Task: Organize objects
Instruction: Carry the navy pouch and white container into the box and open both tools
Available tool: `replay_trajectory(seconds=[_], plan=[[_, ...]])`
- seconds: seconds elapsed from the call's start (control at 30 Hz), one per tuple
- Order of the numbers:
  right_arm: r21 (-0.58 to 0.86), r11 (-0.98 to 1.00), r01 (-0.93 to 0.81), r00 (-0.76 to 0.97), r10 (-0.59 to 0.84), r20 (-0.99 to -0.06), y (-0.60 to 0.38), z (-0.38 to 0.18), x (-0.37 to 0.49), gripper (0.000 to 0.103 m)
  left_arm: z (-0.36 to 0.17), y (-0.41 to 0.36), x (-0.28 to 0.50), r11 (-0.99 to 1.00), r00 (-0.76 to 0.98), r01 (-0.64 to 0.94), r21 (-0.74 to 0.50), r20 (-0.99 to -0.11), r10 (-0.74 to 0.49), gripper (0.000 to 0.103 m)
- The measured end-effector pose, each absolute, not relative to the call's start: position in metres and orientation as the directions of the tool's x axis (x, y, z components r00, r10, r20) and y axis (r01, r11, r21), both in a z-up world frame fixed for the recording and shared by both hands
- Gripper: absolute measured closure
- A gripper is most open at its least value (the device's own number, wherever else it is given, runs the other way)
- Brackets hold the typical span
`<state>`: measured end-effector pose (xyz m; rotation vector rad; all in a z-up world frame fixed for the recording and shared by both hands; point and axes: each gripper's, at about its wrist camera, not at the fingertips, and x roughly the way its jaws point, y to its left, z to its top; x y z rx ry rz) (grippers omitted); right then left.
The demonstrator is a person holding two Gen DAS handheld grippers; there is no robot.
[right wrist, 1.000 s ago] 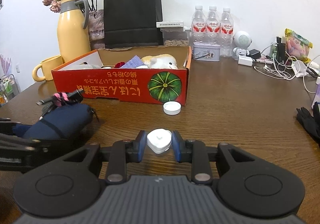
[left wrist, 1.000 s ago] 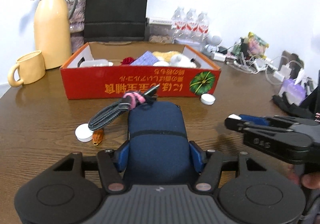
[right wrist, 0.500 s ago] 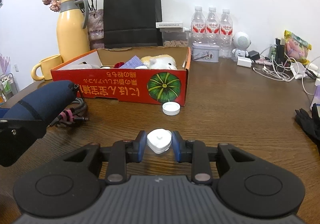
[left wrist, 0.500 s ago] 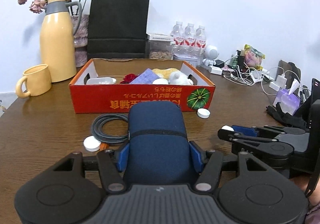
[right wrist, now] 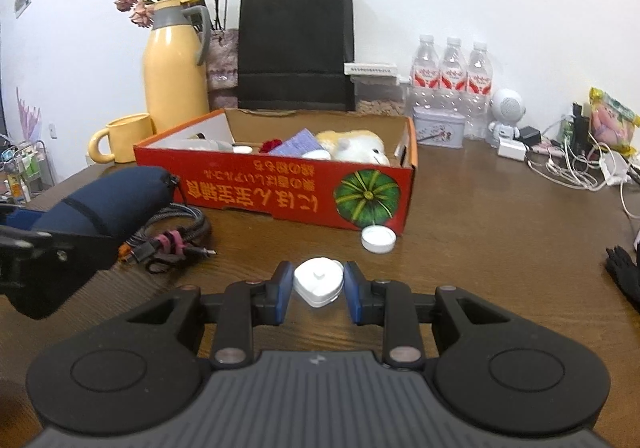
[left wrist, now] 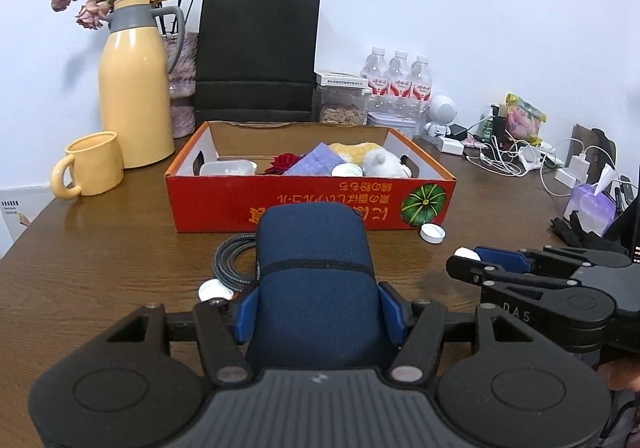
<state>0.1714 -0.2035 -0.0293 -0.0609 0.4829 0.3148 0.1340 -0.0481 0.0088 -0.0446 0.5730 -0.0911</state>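
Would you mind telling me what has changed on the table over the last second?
The left gripper lifted the blue pouch up off the table; the coiled cable that rode on the pouch slid off and now lies on the wood. The right gripper kept its hold on the white heart-shaped piece. The red box and loose caps stayed put.

Black hand-held gripper (right wrist: 319,284), blue pads (right wrist: 283,290), seemingly "DAS"-marked.

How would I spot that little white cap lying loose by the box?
Find the red cardboard box on the wooden table, then its pumpkin picture. The white cap lies on the table just below that corner. Unlike the heart-shaped white piece nearby, it is round and nothing holds it.
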Motion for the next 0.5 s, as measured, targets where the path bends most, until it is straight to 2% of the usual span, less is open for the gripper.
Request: replay_trajectory(seconds=[0.5], plan=[[0.015,0.938,-0.346,0.854,0.322,-0.409,-0.179,0.006,0.203,0.075,0.034,-0.035,0.179,0.997,0.868,0.059,-0.042,-0.491,-0.072,0.044]])
